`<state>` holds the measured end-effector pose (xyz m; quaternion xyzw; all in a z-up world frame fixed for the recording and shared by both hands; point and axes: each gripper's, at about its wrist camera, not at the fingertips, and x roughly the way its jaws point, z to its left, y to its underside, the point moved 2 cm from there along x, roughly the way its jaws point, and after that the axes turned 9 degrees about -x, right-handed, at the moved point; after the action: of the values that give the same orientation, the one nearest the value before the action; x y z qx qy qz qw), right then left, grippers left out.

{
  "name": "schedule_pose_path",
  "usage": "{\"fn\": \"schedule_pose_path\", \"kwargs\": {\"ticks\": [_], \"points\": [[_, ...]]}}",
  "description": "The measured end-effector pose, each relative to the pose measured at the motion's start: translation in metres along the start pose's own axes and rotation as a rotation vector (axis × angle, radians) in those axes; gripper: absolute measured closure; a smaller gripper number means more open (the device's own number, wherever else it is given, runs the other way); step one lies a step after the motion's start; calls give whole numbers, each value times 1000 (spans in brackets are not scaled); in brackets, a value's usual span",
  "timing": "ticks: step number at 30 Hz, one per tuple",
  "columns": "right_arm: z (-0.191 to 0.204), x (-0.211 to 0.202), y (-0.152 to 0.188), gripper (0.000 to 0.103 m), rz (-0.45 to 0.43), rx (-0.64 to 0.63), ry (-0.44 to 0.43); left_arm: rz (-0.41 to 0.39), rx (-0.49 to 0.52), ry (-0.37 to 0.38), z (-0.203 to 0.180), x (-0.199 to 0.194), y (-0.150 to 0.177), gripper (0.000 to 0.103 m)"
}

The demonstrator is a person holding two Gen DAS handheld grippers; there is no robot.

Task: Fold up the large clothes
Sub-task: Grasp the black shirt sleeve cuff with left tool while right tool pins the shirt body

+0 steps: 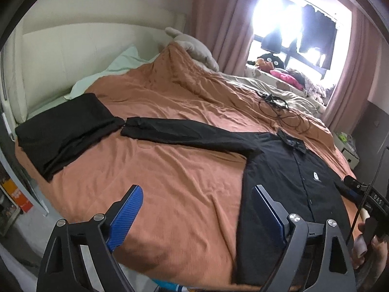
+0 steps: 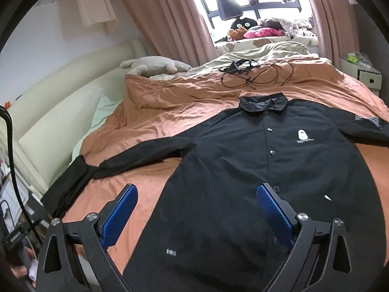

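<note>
We read this as the start of a new garment. One black piece (image 1: 65, 131) already lies folded into a neat rectangle near the cream headboard (image 1: 73, 48) – that part looks done. The black button-up shirt (image 2: 255, 165) lies spread flat, front up, on the orange bedspread (image 1: 170, 194), collar (image 2: 263, 103) toward the window, buttons closed, one long sleeve (image 1: 184, 133) stretched out with its cuff just beside the folded piece. No fold in it yet as far as we see – sleeves and body are all left to do.

The left gripper (image 1: 197, 209) hangs with blue pads wide apart and nothing between them, over bare bedspread beside the shirt's side edge. The right gripper (image 2: 197, 209) is likewise spread and empty, above the shirt's lower half near the hem. Neither touches cloth that we can tell.

A tangle of black cable (image 2: 252, 75) sits further up the bed, well apart from the shirt. A plush toy (image 2: 155, 67) lies by the headboard.
</note>
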<state>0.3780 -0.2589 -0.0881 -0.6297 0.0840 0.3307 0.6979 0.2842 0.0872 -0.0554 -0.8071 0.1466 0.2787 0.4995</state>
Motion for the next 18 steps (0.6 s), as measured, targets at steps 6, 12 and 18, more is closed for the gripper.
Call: {"fn": "schedule_pose_path", "kwargs": {"ticks": [6, 12, 18], "points": [[-10, 43, -15, 20, 26, 56, 0, 21, -25, -11, 0, 37, -25, 19], [-15, 88, -30, 23, 55, 88, 6, 52, -106, -19, 16, 78, -52, 26], [-8, 131, -40, 34, 78, 86, -16, 65, -179, -41, 36, 114, -72, 26]]}}
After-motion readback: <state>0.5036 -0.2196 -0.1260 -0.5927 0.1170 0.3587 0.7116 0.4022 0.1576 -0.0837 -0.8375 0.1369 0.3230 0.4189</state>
